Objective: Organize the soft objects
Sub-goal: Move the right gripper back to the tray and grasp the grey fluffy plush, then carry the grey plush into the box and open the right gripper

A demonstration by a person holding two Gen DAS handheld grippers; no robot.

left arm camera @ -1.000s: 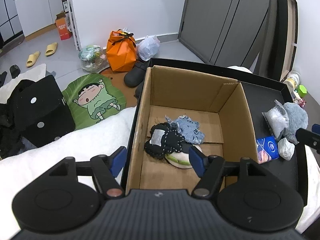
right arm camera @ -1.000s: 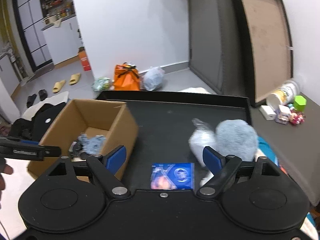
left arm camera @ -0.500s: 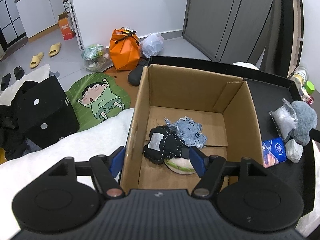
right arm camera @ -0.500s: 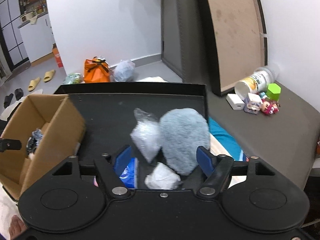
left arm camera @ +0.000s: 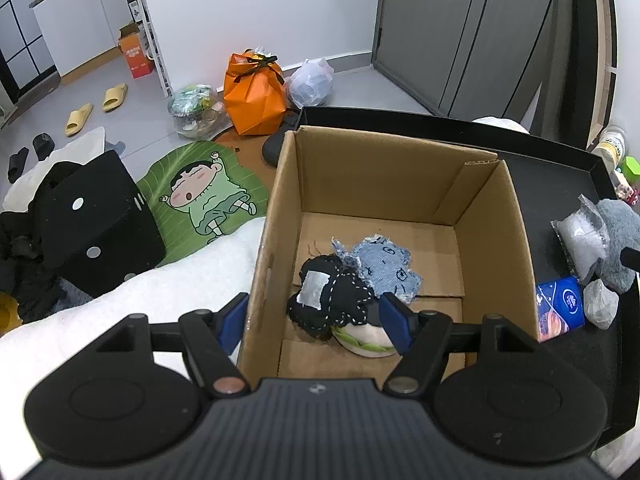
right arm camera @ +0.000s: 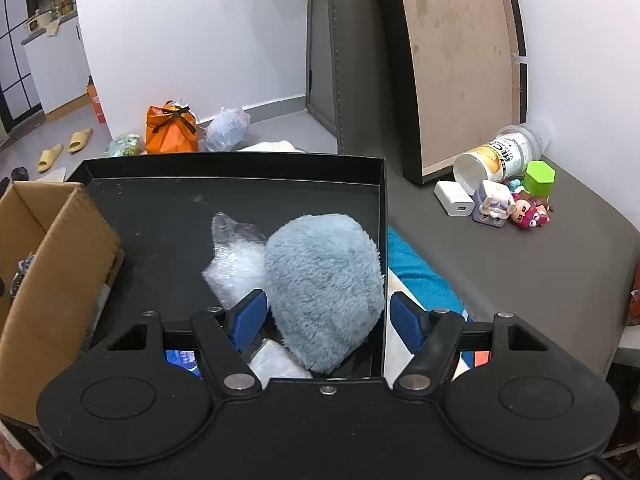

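Observation:
A cardboard box (left arm camera: 280, 184) stands in a black tray (left arm camera: 560, 176). It holds a black stitched plush (left arm camera: 332, 296), a denim patch (left arm camera: 384, 268) and a white-green plush (left arm camera: 364, 340). My left gripper (left arm camera: 314, 320) is open above the box's near left wall, empty. My right gripper (right arm camera: 326, 316) is open, its fingers either side of a fluffy blue-grey plush (right arm camera: 324, 280) in the tray's right corner (right arm camera: 382, 216). A clear plastic packet (right arm camera: 236, 256) leans beside the plush, a white bag (right arm camera: 280, 364) and a blue tissue pack (right arm camera: 180, 360) lie near it. The box (right arm camera: 48, 260) is at the left.
A grey ledge (right arm camera: 520, 264) to the right carries a tipped cup (right arm camera: 500, 156), a charger and small toys. An orange bag (left arm camera: 254, 96), plastic bags, a cartoon mat (left arm camera: 200, 196) and slippers lie on the floor. A black cube (left arm camera: 88, 220) and white blanket (left arm camera: 132, 308) sit left.
My right gripper has swung right and moved in over the blue-grey plush, which now sits between its open fingers. My left gripper has hardly moved above the box.

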